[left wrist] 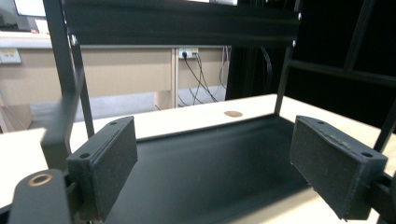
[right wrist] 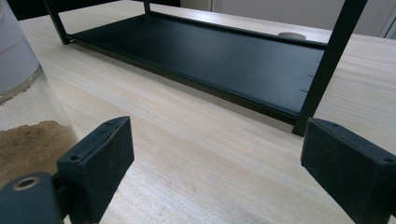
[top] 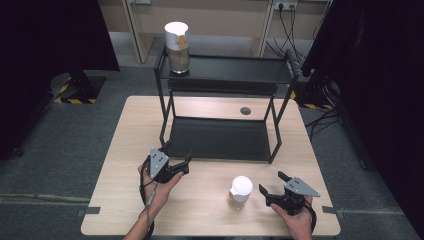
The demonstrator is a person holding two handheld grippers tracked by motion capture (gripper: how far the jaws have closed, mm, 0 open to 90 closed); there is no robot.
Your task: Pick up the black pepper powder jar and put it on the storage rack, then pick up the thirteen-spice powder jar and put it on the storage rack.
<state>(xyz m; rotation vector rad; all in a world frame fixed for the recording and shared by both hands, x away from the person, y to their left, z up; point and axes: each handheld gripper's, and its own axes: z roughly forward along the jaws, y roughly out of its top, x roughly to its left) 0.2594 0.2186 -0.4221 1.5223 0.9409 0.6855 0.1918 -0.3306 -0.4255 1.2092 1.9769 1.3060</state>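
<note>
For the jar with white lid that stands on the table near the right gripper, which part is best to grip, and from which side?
Probably the glass body below the white lid, from the jar's right. The jar stands upright on the table, its round wall giving two opposite faces. The right gripper is open beside it, jaws already pointing toward it. The left gripper faces the black shelf instead.

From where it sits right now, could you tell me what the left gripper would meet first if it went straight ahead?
The left gripper, jaws open and empty, points at the black rack. Going straight on, it would probably pass over the rack's bottom tray, between the front legs. Depth is hard to judge.
</note>
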